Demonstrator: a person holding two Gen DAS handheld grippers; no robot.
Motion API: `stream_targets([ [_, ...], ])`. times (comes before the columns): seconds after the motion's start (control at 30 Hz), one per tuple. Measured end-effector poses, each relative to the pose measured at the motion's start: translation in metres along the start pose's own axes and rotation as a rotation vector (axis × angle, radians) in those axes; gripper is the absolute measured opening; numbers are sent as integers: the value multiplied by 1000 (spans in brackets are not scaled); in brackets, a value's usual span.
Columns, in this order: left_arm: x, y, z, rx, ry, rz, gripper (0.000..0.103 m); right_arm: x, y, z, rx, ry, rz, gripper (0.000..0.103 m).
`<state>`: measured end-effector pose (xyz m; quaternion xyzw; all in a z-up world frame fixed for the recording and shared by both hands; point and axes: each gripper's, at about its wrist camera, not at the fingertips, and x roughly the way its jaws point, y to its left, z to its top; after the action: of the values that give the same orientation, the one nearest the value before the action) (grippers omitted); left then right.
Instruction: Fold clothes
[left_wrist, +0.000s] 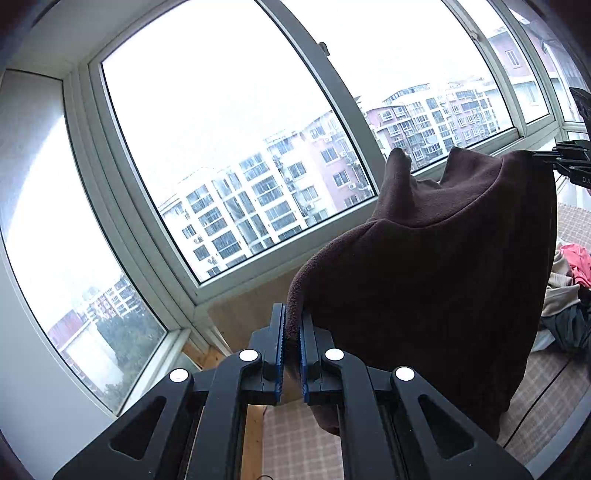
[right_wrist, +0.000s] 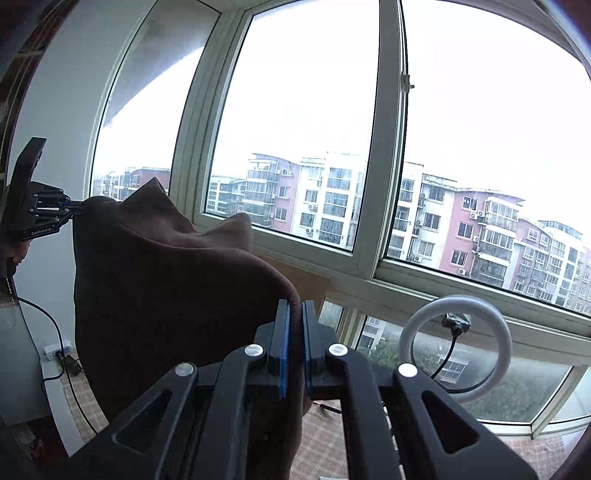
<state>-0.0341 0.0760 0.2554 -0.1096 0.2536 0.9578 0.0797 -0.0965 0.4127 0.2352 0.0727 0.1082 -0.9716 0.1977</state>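
2 grippers raised level, well apart: left gripper and right gripper each pinch a top edge of the hanging brown fleece garment, jaws nearly closed

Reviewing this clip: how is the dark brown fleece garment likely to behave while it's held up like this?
Likely floppy: the brown garment sags between the left gripper and the right gripper. Its thick, fuzzy edge probably grips well in the pads.
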Motion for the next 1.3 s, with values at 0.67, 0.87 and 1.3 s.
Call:
stream_targets([
  [0.67, 15, 25, 21, 76, -32, -31, 6, -59, 61, 43, -122, -103, -177, 6],
  [0.87, 193, -30, -34, 121, 229, -156, 6, 63, 23, -46, -8, 166, -181, 6],
  [1.3, 337, -75, -275, 0, 731, -329, 20, 226, -41, -315, 266, 828, -166, 31],
])
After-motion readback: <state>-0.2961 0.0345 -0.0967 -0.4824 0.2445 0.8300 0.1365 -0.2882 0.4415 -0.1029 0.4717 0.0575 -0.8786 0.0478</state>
